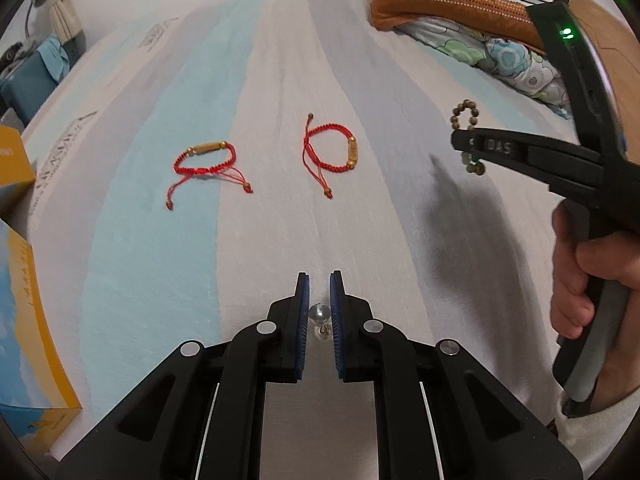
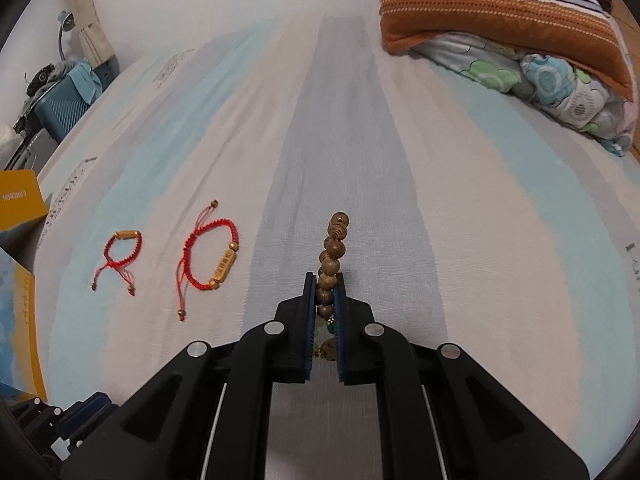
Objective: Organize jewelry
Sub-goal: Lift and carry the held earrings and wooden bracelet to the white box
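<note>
Two red cord bracelets with gold tube beads lie apart on the striped bedsheet, one to the left [image 1: 208,147] [image 2: 127,235] and one to the right [image 1: 352,152] [image 2: 224,268]. My left gripper [image 1: 319,280] hangs above the sheet, its blue pads shut on a small silvery bead piece [image 1: 319,314]. My right gripper [image 1: 456,140] [image 2: 324,278] is shut on a wooden bead bracelet [image 1: 466,114] [image 2: 336,246]. That bracelet's loop stands up beyond the fingertips, and a green and gold charm [image 2: 326,328] hangs between the pads. A person's hand [image 1: 576,280] holds the right gripper's handle.
A yellow and blue box [image 1: 24,320] [image 2: 16,200] stands at the bed's left edge. Folded striped and floral bedding [image 1: 460,4] [image 2: 520,32] is piled at the far right. A blue suitcase [image 2: 60,108] stands beyond the bed's far left corner.
</note>
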The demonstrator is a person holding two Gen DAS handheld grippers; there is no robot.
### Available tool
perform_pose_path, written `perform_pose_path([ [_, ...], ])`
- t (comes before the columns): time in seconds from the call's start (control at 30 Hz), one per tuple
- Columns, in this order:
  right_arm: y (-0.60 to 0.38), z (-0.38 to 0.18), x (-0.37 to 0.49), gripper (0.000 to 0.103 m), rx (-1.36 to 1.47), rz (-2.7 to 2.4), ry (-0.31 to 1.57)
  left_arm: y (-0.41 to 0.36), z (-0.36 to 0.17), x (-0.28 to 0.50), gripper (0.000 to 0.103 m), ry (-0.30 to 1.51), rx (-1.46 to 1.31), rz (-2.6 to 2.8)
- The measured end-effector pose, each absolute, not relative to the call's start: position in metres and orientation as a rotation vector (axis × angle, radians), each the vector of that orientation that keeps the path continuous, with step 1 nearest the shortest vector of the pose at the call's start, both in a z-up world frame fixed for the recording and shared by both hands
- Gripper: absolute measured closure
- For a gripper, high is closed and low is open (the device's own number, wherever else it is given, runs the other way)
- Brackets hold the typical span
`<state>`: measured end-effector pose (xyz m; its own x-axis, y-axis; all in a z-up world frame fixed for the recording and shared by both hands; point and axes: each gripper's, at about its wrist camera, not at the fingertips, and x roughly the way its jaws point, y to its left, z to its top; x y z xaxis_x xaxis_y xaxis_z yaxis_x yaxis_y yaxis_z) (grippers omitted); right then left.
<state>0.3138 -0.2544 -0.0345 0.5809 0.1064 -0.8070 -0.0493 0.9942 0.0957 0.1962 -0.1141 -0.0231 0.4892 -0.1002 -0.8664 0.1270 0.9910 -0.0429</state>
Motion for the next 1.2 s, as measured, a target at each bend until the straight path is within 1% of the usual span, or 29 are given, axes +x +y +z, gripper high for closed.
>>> perform_pose_path([
  [0.4,-0.244,-0.008,0.279,0.096,0.062,0.071,0.912,-0.095,0.011,0.188,0.093,1.026,-0.005,-0.135],
  [0.57,-0.234,0.002,0.262,0.096,0.070,0.075,0.894,-0.080,0.033,0.178,0.093,0.989,-0.005,-0.109],
  [0.87,-0.194,0.023,0.235,0.096,0.055,0.107,0.857,-0.045,0.063,0.159,0.093,0.915,-0.010,-0.029],
  [1.2,-0.123,0.054,0.219,0.096,0.004,0.187,0.813,0.009,0.093,0.131,0.093,0.849,-0.017,0.051],
])
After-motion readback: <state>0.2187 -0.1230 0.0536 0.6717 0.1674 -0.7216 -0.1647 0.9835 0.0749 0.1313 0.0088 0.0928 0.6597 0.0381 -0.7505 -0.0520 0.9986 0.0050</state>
